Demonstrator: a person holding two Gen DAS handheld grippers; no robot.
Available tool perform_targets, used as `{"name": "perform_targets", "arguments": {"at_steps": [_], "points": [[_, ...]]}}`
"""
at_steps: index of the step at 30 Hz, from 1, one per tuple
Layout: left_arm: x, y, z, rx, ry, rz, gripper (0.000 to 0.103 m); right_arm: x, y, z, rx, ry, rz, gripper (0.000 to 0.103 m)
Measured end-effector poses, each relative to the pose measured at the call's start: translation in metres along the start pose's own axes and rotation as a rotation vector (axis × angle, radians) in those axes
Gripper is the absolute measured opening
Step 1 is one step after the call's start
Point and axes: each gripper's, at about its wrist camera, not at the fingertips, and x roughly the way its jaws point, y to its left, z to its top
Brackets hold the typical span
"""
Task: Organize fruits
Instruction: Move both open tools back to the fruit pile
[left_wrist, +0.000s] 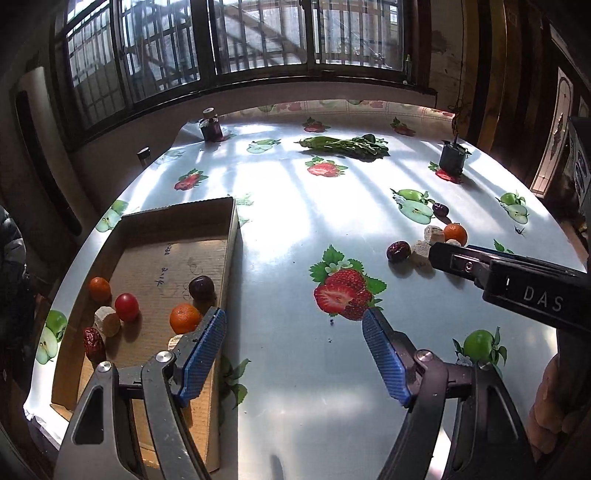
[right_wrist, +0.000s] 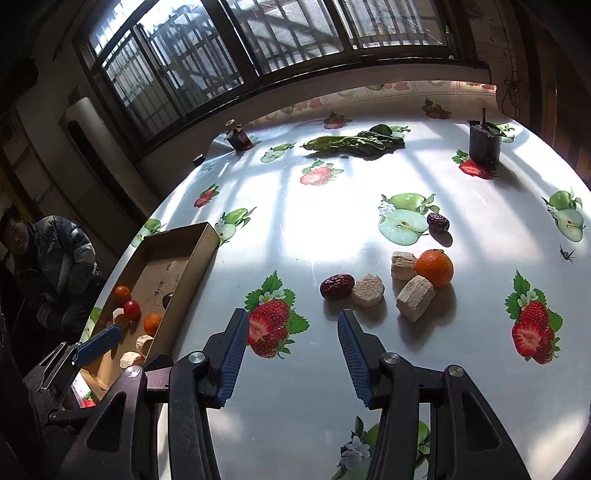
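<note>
Fruit is split between two spots right now, so call this job roughly half done. Left claw (left_wrist: 293, 325) hangs with its blue pads spread wide and nothing between them, and just off its left pad sits the cardboard box (left_wrist: 231, 236) with the sorted haul already inside: two small oranges, a red cherry tomato (left_wrist: 126, 306), a dark plum-like fruit (left_wrist: 201, 288), a wrinkled red date and a few pale chunks. That load looks settled.

Over to the right claw (right_wrist: 291, 325), jaws apart and empty too, pointing down at the bench (right_wrist: 295, 229). Just ahead of its right pad lies the unsorted cluster: a red date (right_wrist: 336, 286) touching a pale chunk (right_wrist: 367, 290), and a little further ahead and to the right, an orange (right_wrist: 434, 267) pressed against two more pale chunks. Further ahead again, well apart from the pile, a lone dark date (right_wrist: 438, 222) rests beside a printed green apple on the cloth.

So six loose pieces remain on the bench, all ahead and right of the right claw, and the box is far off to its left. My guess is the near red date is the next pick, since it sits closest to the open pads. Leafy greens (right_wrist: 354, 142) at the far side look like bystanders.
</note>
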Motion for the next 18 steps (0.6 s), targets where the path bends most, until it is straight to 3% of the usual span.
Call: {"name": "perform_targets", "arguments": {"at_steps": [7,13,18], "points": [[0.01,-0.014,0.008,0.041,0.011,-0.042,0.076,-0.011,-0.04,0.003,0.056,-0.017,-0.055,0.054],[0.035,0.01,0.025,-0.035,0.049,-0.037,0.076,-0.026,-0.08,0.017,0.141,-0.052,-0.102,0.056],[0.06,0.012,0.036,-0.07,0.097,-0.106,0.073,-0.006,-0.094,0.02,0.178,-0.013,-0.099,0.059]]}}
